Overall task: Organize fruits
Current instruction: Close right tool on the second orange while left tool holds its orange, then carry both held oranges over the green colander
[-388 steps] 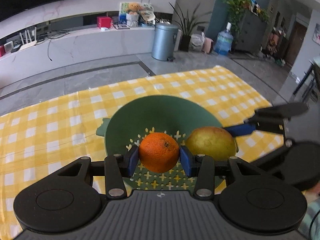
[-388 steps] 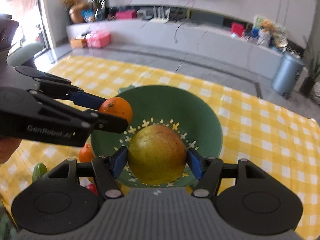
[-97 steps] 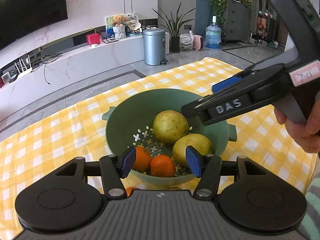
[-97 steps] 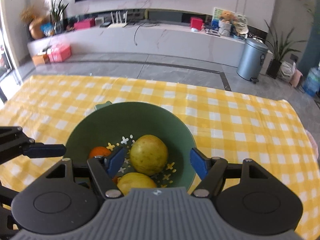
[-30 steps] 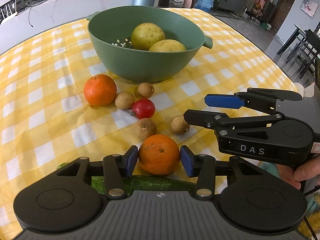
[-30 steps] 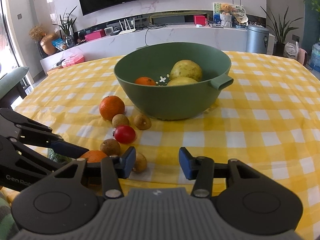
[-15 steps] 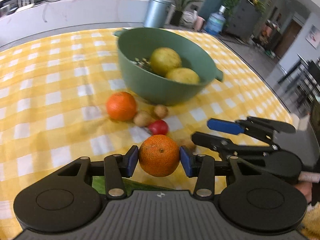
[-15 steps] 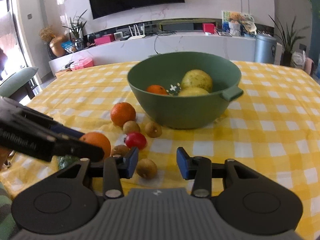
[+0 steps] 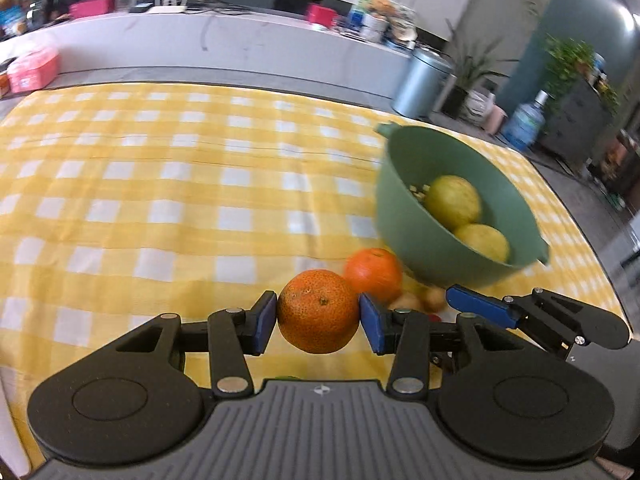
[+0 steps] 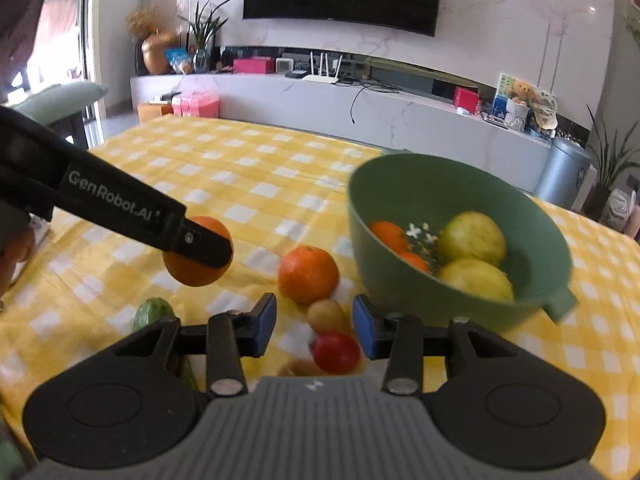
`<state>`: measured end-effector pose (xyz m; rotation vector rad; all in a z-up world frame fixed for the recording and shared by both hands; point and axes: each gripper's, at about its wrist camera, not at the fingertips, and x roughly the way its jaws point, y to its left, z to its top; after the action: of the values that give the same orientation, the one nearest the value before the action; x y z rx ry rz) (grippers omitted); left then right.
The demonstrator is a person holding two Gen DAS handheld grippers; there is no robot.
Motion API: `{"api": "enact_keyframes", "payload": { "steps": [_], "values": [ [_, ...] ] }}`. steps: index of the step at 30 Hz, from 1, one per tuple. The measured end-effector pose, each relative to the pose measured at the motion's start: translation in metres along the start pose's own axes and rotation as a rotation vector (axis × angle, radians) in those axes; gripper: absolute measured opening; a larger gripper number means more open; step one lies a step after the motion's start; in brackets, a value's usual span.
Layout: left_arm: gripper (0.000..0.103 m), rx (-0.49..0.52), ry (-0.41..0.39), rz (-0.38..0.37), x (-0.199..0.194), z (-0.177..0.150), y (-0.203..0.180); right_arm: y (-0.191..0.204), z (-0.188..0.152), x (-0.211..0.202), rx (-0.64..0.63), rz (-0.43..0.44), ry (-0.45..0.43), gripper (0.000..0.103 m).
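Note:
My left gripper [image 9: 319, 317] is shut on an orange [image 9: 318, 311] and holds it above the yellow checked cloth; it also shows in the right wrist view [image 10: 195, 268]. A green bowl [image 10: 404, 280] to the right holds two yellow-green pears [image 10: 474, 236] and small oranges [image 10: 388, 234]. Another orange [image 10: 308, 274] lies on the cloth beside the bowl. My right gripper [image 10: 314, 326] is open and empty, low over a small brown fruit [image 10: 326, 314] and a red tomato [image 10: 336, 352].
A green cucumber [image 10: 154, 312] lies near the front left edge of the table. The yellow checked cloth [image 9: 160, 200] stretches bare to the left of the bowl. A bin [image 9: 422, 82] and plants stand on the floor beyond the table.
My left gripper has lifted the orange higher and swung left, so the bowl now sits to its right. My right gripper has moved slightly closer to the small fruits.

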<state>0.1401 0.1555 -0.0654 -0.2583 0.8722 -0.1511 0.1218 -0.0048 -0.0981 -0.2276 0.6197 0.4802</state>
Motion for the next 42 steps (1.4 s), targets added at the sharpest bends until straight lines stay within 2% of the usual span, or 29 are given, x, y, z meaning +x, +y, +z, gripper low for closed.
{"api": "enact_keyframes", "payload": {
  "steps": [4, 8, 12, 22, 24, 33, 42],
  "values": [
    [0.051, -0.019, -0.003, 0.015, 0.003, 0.002, 0.007, 0.01, 0.009, 0.017, -0.008, -0.037, 0.017, 0.04],
    [0.051, -0.032, -0.008, 0.035, 0.005, 0.004, 0.012, 0.015, 0.015, 0.034, -0.003, -0.081, 0.036, 0.05],
    [0.051, -0.05, -0.009, 0.041, 0.005, 0.004, 0.015, 0.017, 0.019, 0.049, 0.001, -0.115, 0.057, 0.05],
    [0.051, -0.049, -0.009, 0.047, 0.004, 0.005, 0.016, 0.041, 0.019, 0.065, -0.128, -0.218, 0.074, 0.049],
    [0.051, -0.047, -0.01, 0.047, 0.005, 0.004, 0.016, 0.042, 0.019, 0.066, -0.132, -0.204, 0.081, 0.042],
    [0.051, -0.066, -0.03, 0.043, 0.002, 0.005, 0.018, 0.04, 0.02, 0.052, -0.137, -0.173, 0.046, 0.039],
    [0.051, -0.026, -0.143, 0.027, -0.014, 0.015, 0.0, 0.031, 0.027, 0.003, -0.141, -0.106, -0.05, 0.038]
  ]
}}
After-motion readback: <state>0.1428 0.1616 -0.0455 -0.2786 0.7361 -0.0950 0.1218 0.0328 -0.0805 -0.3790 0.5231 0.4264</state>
